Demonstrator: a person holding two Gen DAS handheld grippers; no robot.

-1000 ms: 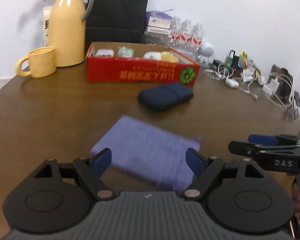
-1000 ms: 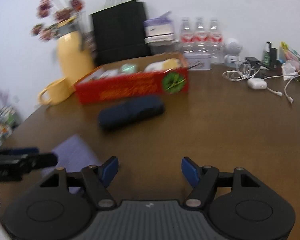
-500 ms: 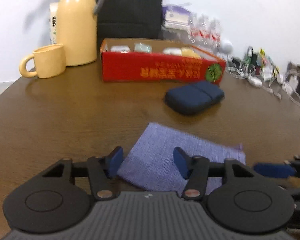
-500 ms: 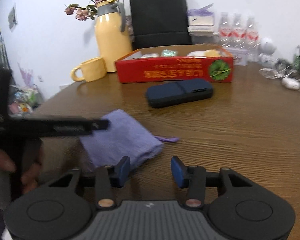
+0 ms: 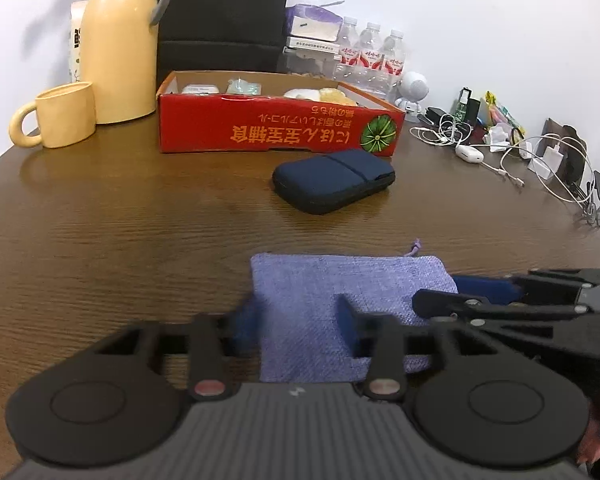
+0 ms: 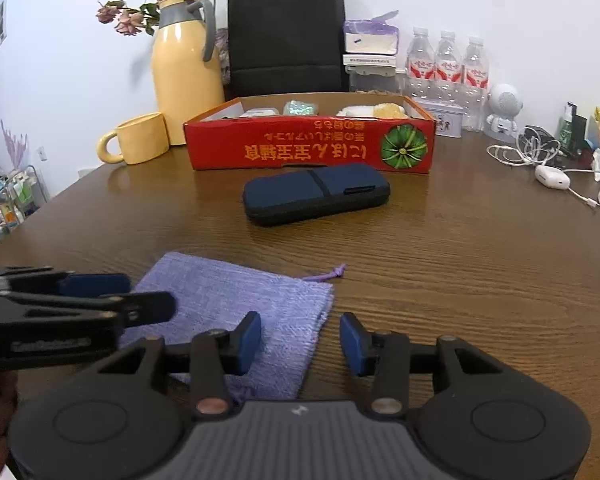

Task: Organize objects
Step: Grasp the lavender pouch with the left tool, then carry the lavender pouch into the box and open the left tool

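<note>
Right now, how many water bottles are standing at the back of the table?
3, side by side against the wall behind the red box: left bottle, middle bottle, right bottle. More could be hidden behind them.

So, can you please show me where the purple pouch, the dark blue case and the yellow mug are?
purple pouch (image 6: 236, 300), right wrist view, middle of the fabric.
case (image 6: 316, 193), right wrist view, top face near the strap.
mug (image 5: 66, 114), left wrist view, front of the body, right of the handle.
</note>
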